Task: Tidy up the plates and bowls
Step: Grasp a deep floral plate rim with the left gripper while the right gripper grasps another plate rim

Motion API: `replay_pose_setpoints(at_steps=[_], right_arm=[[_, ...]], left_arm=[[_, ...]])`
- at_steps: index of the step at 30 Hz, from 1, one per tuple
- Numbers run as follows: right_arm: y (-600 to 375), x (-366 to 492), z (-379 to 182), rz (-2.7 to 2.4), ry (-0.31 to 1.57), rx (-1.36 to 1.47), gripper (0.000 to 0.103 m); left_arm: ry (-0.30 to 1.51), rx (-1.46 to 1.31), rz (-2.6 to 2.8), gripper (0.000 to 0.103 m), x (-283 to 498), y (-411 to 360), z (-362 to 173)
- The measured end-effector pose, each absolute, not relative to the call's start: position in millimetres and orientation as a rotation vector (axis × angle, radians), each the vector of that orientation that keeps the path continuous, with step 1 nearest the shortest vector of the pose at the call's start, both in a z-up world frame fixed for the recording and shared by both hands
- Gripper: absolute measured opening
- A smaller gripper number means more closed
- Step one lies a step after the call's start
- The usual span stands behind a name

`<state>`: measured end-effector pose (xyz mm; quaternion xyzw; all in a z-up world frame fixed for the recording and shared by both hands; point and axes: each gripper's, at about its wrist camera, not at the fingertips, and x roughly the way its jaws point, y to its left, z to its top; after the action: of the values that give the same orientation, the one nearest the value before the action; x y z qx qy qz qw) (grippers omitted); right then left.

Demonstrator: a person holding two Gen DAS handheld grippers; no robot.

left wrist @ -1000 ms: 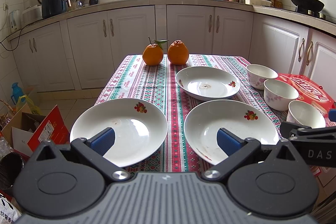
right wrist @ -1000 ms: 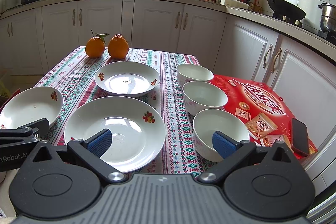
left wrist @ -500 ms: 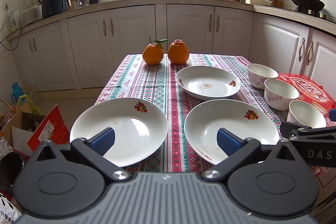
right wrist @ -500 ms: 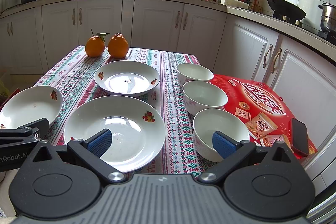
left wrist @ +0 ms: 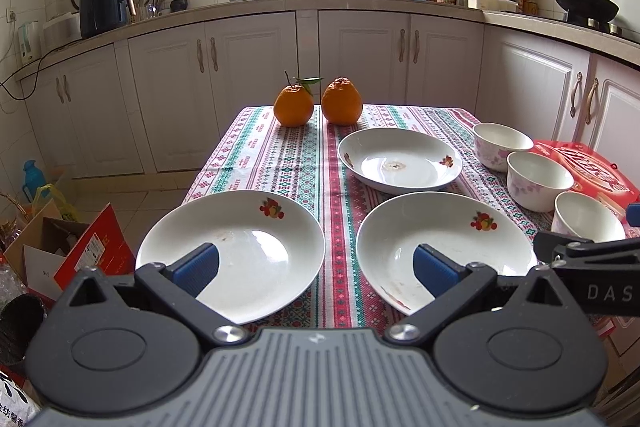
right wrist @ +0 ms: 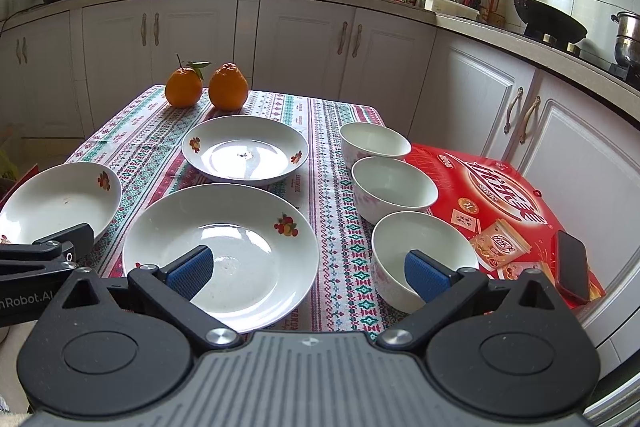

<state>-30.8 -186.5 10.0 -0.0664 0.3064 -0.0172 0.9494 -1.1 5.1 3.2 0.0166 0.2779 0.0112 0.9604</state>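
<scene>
Three white plates with fruit prints lie on the patterned tablecloth: near left (left wrist: 240, 251) (right wrist: 56, 199), near middle (left wrist: 444, 247) (right wrist: 232, 251), and far (left wrist: 400, 159) (right wrist: 244, 151). Three white bowls stand in a row on the right: far (right wrist: 374, 143) (left wrist: 500, 143), middle (right wrist: 394, 187) (left wrist: 538, 175), near (right wrist: 416, 243) (left wrist: 586, 215). My left gripper (left wrist: 316, 267) is open and empty above the table's near edge, between the two near plates. My right gripper (right wrist: 308, 269) is open and empty, between the middle plate and the near bowl.
Two oranges (left wrist: 316, 103) (right wrist: 206, 87) sit at the table's far end. A red snack box (right wrist: 500, 211) with a phone (right wrist: 572, 269) on it lies right of the bowls. White kitchen cabinets (left wrist: 360, 55) stand behind. Cardboard boxes (left wrist: 60, 251) sit on the floor at left.
</scene>
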Motion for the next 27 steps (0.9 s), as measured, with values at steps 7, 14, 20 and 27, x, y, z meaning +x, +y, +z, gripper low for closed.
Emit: replay_pose_setpoints(at_steps=[7, 14, 20, 27], right_arm=[[-184.1, -17.1, 19.3, 0.037, 0.609, -0.137, 0.103], [-195.0, 15.0, 41.6, 0.194, 0.573, -0.019, 0.103], [-191.9, 48.6, 56.9, 0.303, 0.565, 0.066, 0.103], [-156.7, 79.4, 41.8, 0.442, 0.632, 0.012, 0.103]], left_arm=[[0.558, 0.051, 0.01, 0.102, 6.5, 12.6, 3.6], [0.548, 0.082, 0.018, 0.102, 15.1, 39.8, 1.7], [0.607, 0.077, -0.012, 0.102, 15.8, 77.0, -10.5], [0.698, 0.12, -0.049, 0.102, 6.8, 100.3, -37.2]])
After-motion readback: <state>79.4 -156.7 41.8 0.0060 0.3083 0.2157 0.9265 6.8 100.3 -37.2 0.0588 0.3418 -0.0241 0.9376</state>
